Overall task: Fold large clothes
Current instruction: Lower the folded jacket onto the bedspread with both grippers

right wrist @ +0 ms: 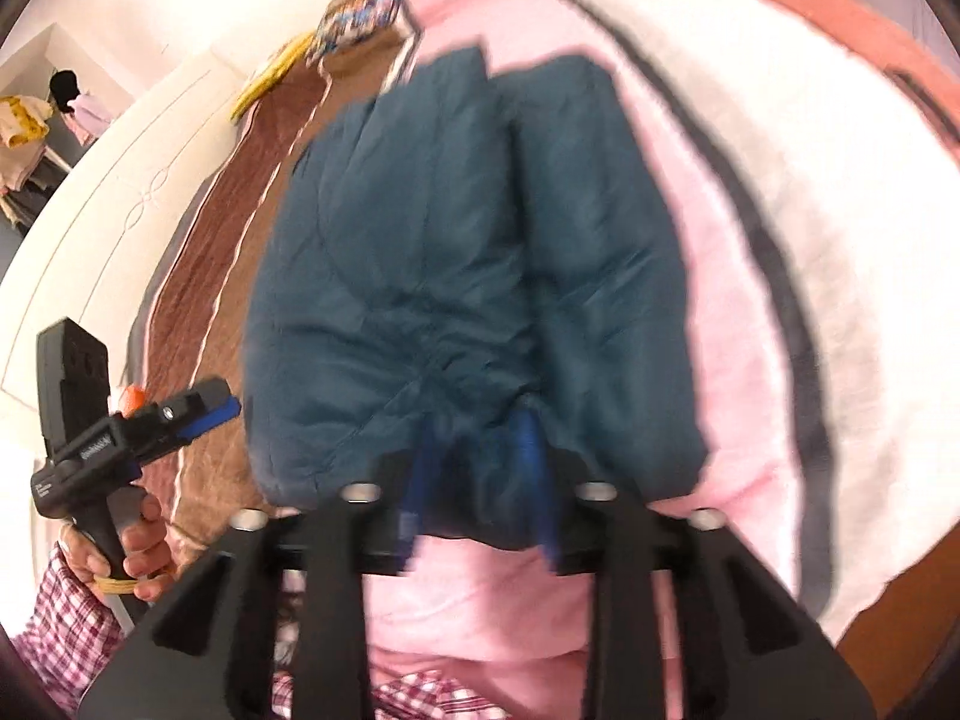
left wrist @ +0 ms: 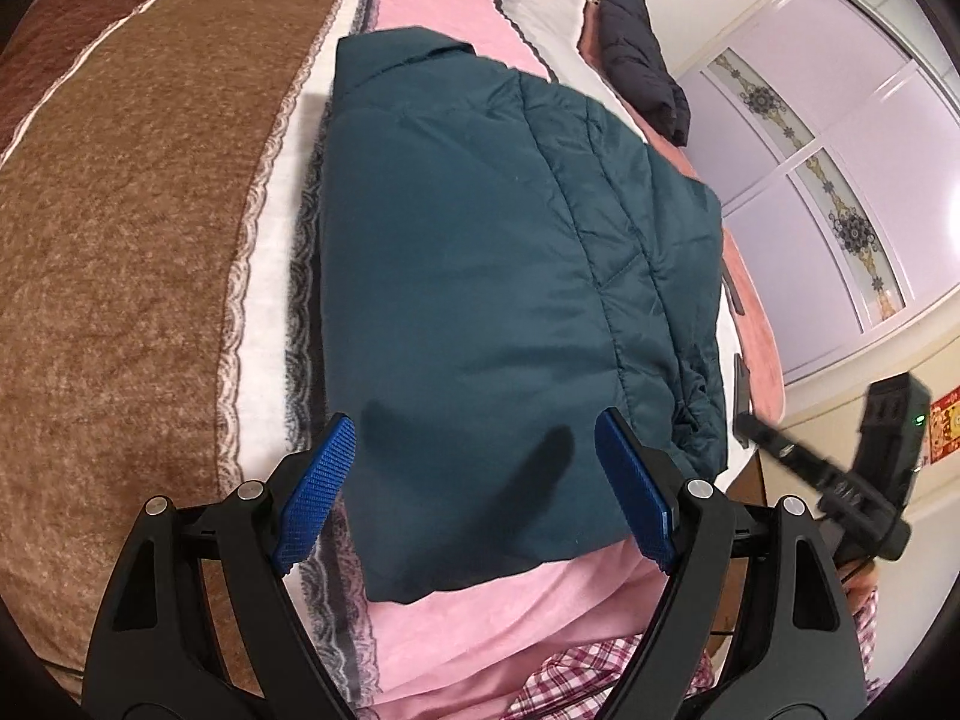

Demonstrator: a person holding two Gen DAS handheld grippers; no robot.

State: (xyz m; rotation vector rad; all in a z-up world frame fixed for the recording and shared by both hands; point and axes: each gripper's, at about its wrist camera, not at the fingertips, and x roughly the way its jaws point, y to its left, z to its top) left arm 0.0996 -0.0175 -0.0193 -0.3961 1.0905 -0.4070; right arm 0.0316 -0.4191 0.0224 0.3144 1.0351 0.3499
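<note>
The teal padded jacket (left wrist: 498, 276) lies on the striped bedspread (left wrist: 150, 240), already folded into a compact oblong; its collar end points to the far side, its near hem sits just short of the person's checked clothing (left wrist: 576, 666). A second dark jacket (left wrist: 642, 60) lies well apart at the far right.

The left gripper (left wrist: 474, 480) hovers over the near hem with its blue pads (left wrist: 318, 492) spread wide; nothing is between them. The right gripper (right wrist: 480, 468) sits at the near right edge of the jacket; the view is blurred, with a bunched pleat of fabric between its jaws; whether the pads press on it cannot be told, so treat the hold as uncertain.

Step in hand, as judged: take the near hem at two corners for the final fold toward the collar.

Procedure:
- Lower the left gripper over the near left corner; take all layers, not the top shell alone.
- Confirm the right side has the matching corner; re-grip if only a pleat is caught.
- Lift both corners level; carry them to the far side together; padded fabric springs back, so press it flat before release.
</note>
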